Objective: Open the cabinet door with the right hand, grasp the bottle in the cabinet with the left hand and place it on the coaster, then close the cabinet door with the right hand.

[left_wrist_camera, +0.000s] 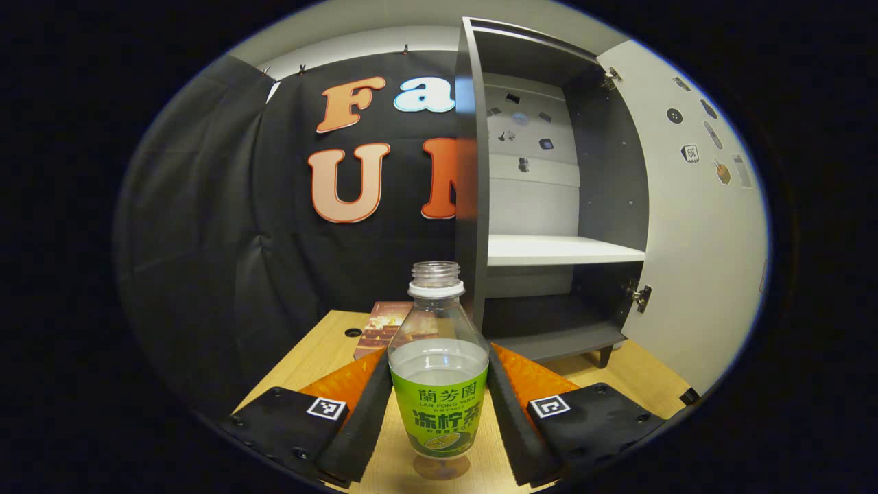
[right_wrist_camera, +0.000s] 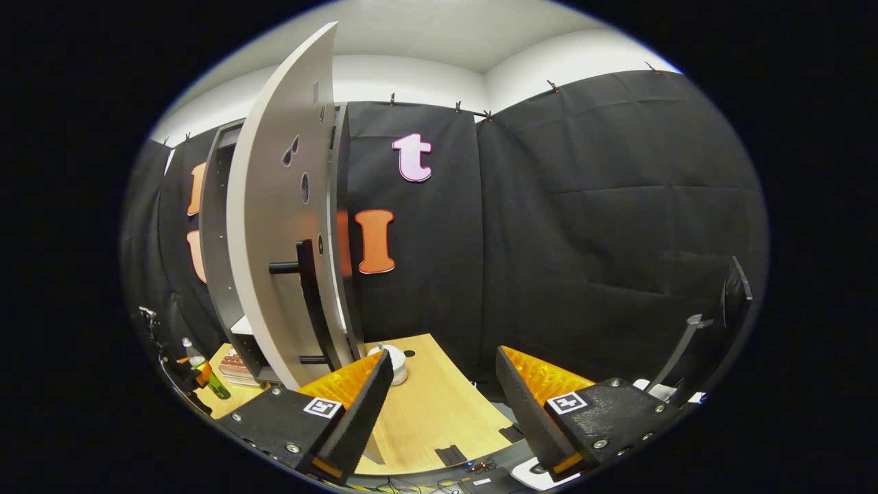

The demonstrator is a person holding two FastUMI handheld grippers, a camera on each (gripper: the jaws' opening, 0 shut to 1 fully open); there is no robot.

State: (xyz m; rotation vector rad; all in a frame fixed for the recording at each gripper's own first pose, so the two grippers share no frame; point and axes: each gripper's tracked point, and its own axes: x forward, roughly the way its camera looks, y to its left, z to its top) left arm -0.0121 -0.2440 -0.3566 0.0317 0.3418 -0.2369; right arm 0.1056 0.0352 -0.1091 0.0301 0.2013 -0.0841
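Currently left gripper [left_wrist_camera: 439, 412] clamps bottle [left_wrist_camera: 439, 384] mid-label above table [left_wrist_camera: 322, 350], out of open cabinet [left_wrist_camera: 549, 206]; uncapped, part-full, thin plastic: light, squashy, spills if tilted. Right gripper [right_wrist_camera: 439, 405] spread, empty, near door [right_wrist_camera: 274, 240]

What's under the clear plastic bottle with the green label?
The bottle stands on a round translucent coaster on the light wooden table, between the left gripper's fingers. The coaster's middle is covered by the bottle's base.
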